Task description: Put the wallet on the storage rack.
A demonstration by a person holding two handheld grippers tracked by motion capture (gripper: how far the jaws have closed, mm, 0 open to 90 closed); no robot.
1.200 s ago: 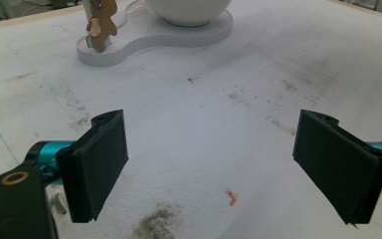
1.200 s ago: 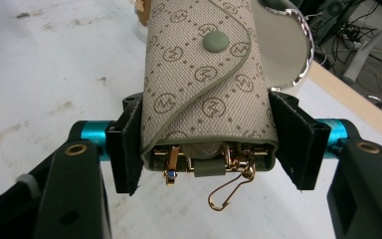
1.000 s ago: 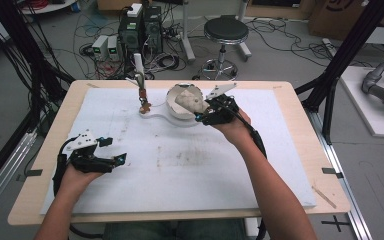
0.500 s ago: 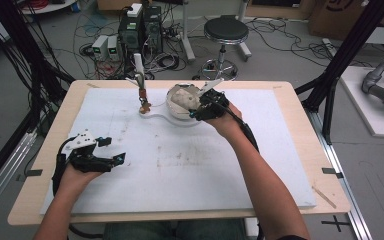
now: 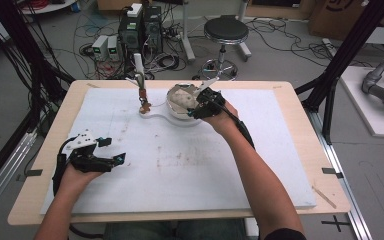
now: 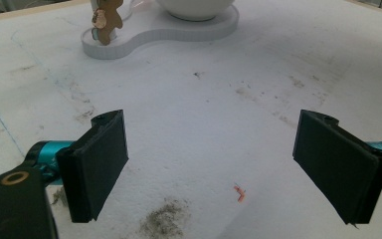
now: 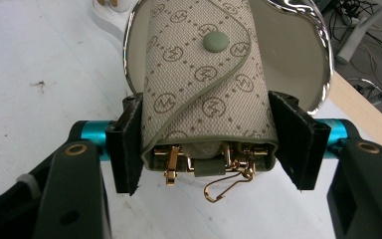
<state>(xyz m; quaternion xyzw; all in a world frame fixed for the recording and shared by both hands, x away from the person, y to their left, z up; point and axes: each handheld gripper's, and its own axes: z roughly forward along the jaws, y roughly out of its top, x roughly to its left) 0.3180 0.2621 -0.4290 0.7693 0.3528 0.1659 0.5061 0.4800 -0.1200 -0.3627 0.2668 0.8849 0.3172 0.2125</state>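
Note:
A beige monogram key pouch (image 7: 204, 74) with a green snap and gold hooks lies with its far end in a white bowl (image 7: 323, 55) that has a shiny rim. My right gripper (image 7: 211, 144) is shut on the pouch, one black jaw pressed to each side of its near end. In the high view the right gripper (image 5: 196, 104) is at the bowl (image 5: 176, 96) near the table's far edge. My left gripper (image 5: 113, 150) rests on the white board at the front left, open, with nothing between its pads (image 6: 99, 164).
The bowl stands on a white curved base (image 6: 149, 37) that also carries a small brown figure (image 6: 104, 20) on a stand. The white foam board (image 5: 190, 170) covers the wooden table (image 5: 300, 100). Smudges and a small orange scrap (image 6: 238, 191) mark the board.
My right gripper has moved a little left, in over the bowl, and now holds the pouch. The left gripper has stayed where it was.

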